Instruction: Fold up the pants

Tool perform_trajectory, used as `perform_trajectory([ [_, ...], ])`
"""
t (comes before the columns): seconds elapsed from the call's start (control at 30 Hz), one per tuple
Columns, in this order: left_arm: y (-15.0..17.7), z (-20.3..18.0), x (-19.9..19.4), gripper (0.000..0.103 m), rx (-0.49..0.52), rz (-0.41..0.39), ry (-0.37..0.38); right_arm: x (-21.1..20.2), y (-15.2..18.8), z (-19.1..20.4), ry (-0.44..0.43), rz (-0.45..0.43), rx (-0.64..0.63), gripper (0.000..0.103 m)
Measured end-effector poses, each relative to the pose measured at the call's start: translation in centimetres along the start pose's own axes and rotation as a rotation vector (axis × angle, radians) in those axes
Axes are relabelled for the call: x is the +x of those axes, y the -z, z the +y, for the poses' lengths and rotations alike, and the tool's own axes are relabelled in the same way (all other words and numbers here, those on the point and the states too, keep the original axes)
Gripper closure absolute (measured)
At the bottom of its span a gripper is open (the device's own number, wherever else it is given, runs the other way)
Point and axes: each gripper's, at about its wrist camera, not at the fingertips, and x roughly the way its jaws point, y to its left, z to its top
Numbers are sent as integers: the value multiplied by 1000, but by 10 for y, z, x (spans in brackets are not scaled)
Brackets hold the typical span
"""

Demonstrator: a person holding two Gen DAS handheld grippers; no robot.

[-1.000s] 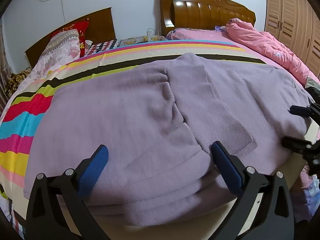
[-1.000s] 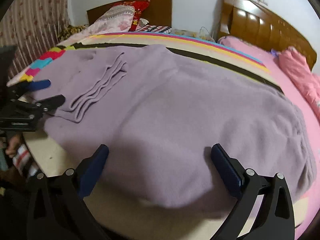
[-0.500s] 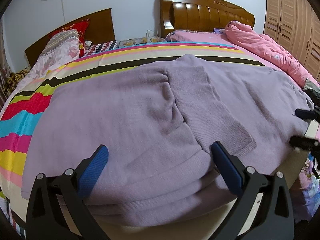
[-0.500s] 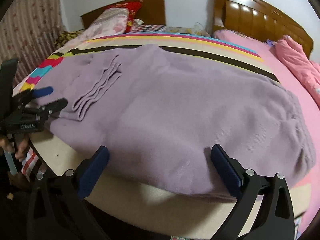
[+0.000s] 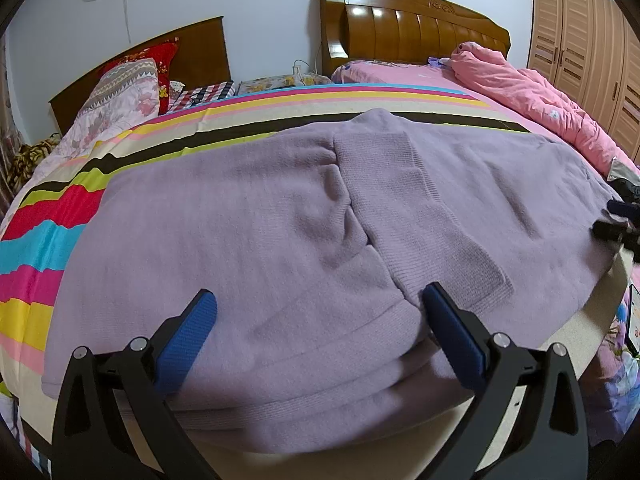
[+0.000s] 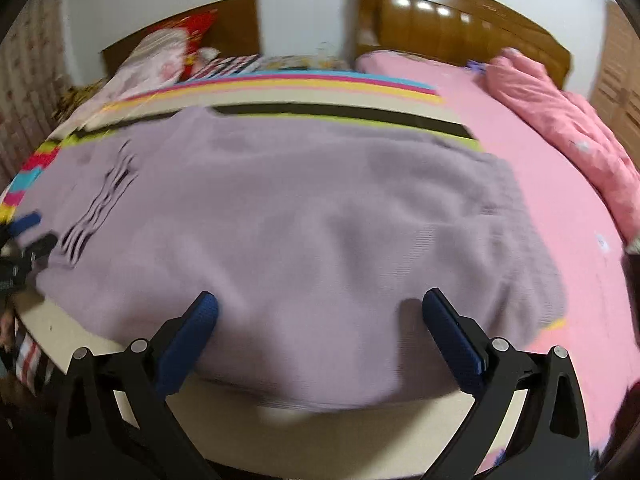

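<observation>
Lilac knit pants lie folded lengthwise across the near end of a bed, with the ribbed cuffs stacked on top near the left. My left gripper hovers open over the cuff end, nothing between its blue pads. In the right wrist view, which is blurred, the pants spread wide and my right gripper stands open above their near edge toward the waist end. Each gripper shows small at the other view's side edge: the right gripper and the left gripper.
A striped multicolour sheet covers the bed. A pink quilt lies bunched on the adjoining pink bed. Pillows and two wooden headboards stand at the far side. A wardrobe is at the right. The bed's front edge runs just below the grippers.
The right gripper has swung rightward along the pants toward the waist end, blurring its view. The left gripper has stayed almost still over the cuffs. Both remain open.
</observation>
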Motion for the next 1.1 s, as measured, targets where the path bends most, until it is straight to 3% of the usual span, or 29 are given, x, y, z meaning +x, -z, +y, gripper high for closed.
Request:
perform_trajectory([
  [0.1, -1, 0, -1, 1, -3, 10, -8, -4, 0, -25, 54, -2, 42, 5],
  [0.17, -10, -9, -8, 2, 10, 41, -70, -12, 0, -43, -27, -24, 120, 5],
  [0.23, -25, -30, -25, 3, 89, -9, -107, -18, -5, -50, -49, -52, 160, 5],
  [0.27, -38, -45, -37, 2, 130, -63, -91, -18, -9, -46, -48, -64, 151, 5],
  [0.33, -62, -67, -44, 2, 173, -98, -50, -14, -16, -34, -65, -75, 112, 5],
  [0.43, -93, -95, -20, 2, 275, -85, -82, -3, -27, -15, -79, -73, 65, 5],
  [0.53, -113, -93, 32, 2, 324, -31, -144, 7, -33, -7, -97, -53, 52, 5],
  [0.6, -118, -81, 55, 2, 301, 23, -146, 18, -36, -4, -104, -21, 22, 5],
  [0.7, -111, -59, 91, 1, 254, 110, -118, 40, -28, -14, -31, 61, 8, 5],
  [0.8, -104, -42, 94, 1, 168, 120, -40, 39, -17, -19, -76, 33, -28, 5],
  [0.97, -103, -39, 96, 1, 160, 123, -35, 25, -29, -12, -35, 28, 53, 5],
  [1.1, -104, -31, 99, 1, 120, 140, 2, 26, -53, 36, -73, -3, -74, 5],
])
